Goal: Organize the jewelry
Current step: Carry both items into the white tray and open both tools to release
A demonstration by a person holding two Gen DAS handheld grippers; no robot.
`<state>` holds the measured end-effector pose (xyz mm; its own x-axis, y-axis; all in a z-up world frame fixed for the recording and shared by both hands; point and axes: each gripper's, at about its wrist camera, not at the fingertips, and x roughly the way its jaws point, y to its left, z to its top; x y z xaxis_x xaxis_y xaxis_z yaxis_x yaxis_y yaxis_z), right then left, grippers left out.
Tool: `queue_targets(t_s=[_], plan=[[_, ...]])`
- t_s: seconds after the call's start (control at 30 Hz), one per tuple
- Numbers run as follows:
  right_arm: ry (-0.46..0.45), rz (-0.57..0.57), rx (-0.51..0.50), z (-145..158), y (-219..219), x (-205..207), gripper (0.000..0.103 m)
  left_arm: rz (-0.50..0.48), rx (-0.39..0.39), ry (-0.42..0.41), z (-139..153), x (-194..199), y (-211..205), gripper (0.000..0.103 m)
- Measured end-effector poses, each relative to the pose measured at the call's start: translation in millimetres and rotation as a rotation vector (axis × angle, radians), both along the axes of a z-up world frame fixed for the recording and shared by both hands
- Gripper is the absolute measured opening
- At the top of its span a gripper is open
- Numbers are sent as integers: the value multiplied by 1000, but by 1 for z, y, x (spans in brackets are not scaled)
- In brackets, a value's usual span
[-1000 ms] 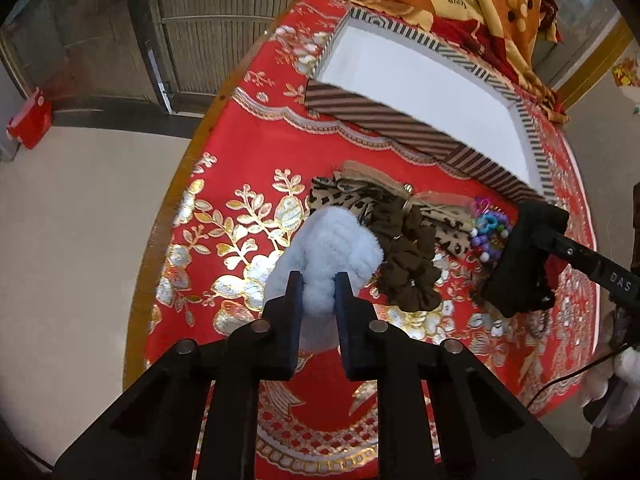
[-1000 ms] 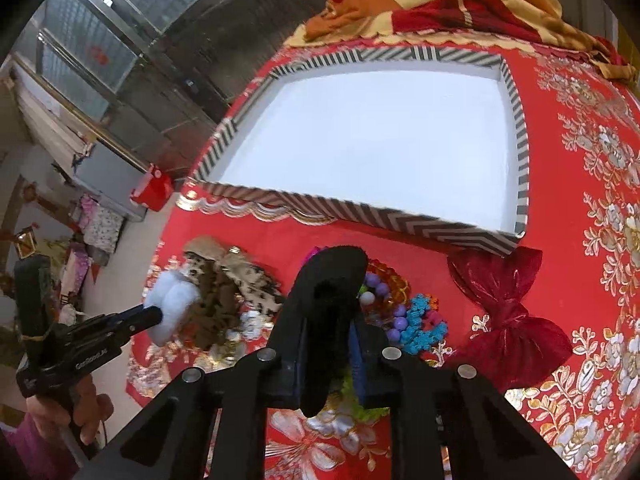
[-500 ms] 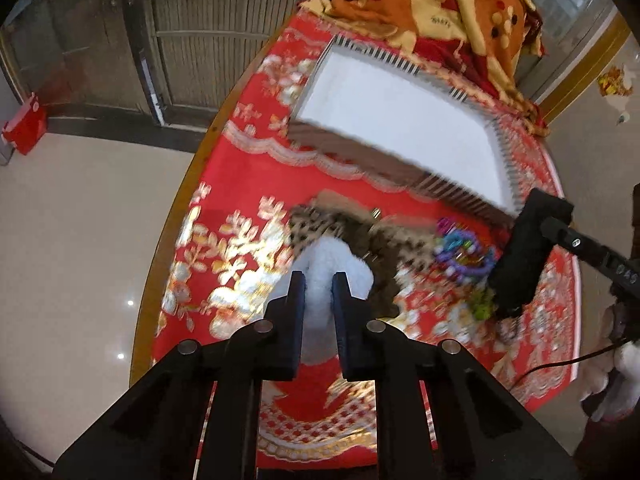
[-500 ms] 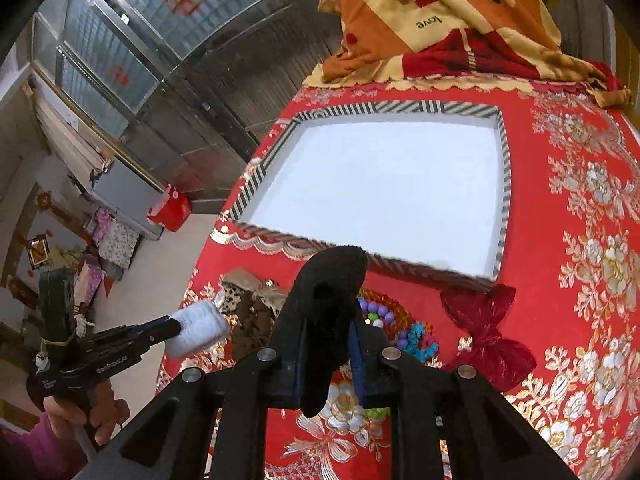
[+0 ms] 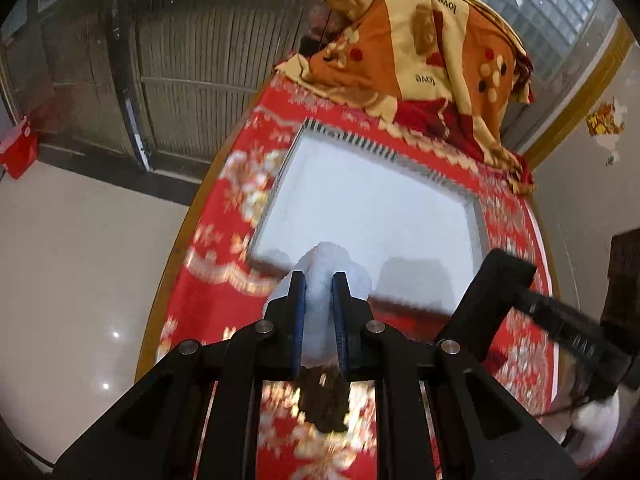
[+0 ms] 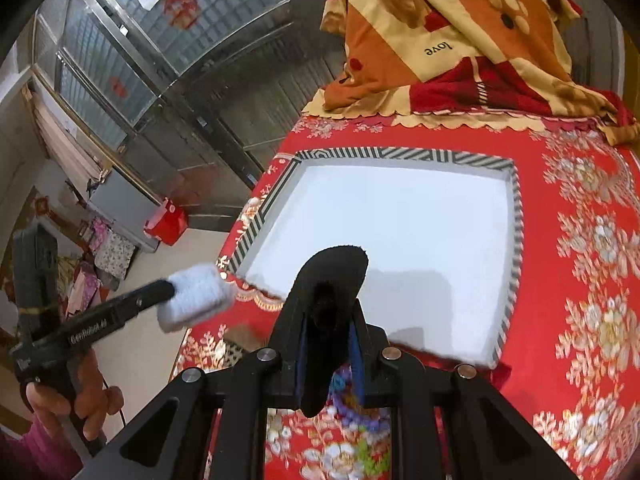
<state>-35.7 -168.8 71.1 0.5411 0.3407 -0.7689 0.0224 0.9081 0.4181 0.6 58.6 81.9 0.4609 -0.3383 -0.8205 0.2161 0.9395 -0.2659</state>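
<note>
My left gripper (image 5: 319, 280) is shut on a fluffy white scrunchie (image 5: 326, 264) and holds it in the air by the near left corner of the striped tray (image 5: 476, 216). It also shows in the right wrist view (image 6: 194, 296). My right gripper (image 6: 330, 320) is shut on a black fabric hair piece (image 6: 332, 276), held above the tray's near edge (image 6: 508, 280). The tray's white floor is bare. Brown hair pieces (image 5: 324, 404) lie below the left gripper. Purple and blue beads (image 6: 352, 404) lie below the right gripper.
A red cloth with gold flowers (image 6: 592, 248) covers the round table. A folded orange and red blanket (image 6: 448, 40) lies at the far side behind the tray. The table's wooden edge (image 5: 176, 248) drops to a pale floor on the left.
Both grippers have risen from the pile of hair pieces and moved forward to the tray's near edge, each still holding its piece.
</note>
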Motion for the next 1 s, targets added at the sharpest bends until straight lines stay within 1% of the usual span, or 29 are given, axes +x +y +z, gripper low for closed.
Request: queue_targets(t_s=[0.13, 0.23, 0.3, 0.37, 0.5, 0.63, 0.77, 0.8, 0.83, 0.9, 0.93, 0.97, 1.0], plan=[[19, -2, 25, -6, 2, 33, 17, 5, 13, -8, -7, 35, -14, 12], [32, 3, 26, -17, 8, 59, 17, 24, 16, 21, -23, 64, -20, 12], [48, -8, 55, -28, 9, 75, 17, 31, 22, 39, -33, 77, -24, 12], [73, -15, 85, -44, 11, 91, 17, 41, 45, 63, -47, 88, -27, 12], [130, -1, 112, -73, 19, 111, 17, 45, 76, 101, -64, 94, -28, 12], [186, 28, 125, -95, 28, 120, 17, 51, 112, 130, -77, 92, -26, 12], [213, 51, 100, -107, 32, 124, 17, 63, 120, 150, -86, 92, -23, 12], [218, 50, 108, -108, 30, 125, 17, 66, 121, 154, -87, 91, -22, 12], [224, 48, 126, -110, 27, 126, 19, 68, 122, 153, -88, 91, -22, 12], [233, 38, 143, -110, 22, 126, 34, 67, 126, 145, -87, 90, -23, 13], [229, 35, 149, -109, 19, 124, 51, 63, 132, 137, -86, 89, -24, 15], [220, 34, 156, -106, 17, 122, 57, 60, 136, 131, -85, 88, -25, 19], [210, 35, 155, -103, 15, 118, 57, 58, 141, 124, -83, 87, -26, 22]])
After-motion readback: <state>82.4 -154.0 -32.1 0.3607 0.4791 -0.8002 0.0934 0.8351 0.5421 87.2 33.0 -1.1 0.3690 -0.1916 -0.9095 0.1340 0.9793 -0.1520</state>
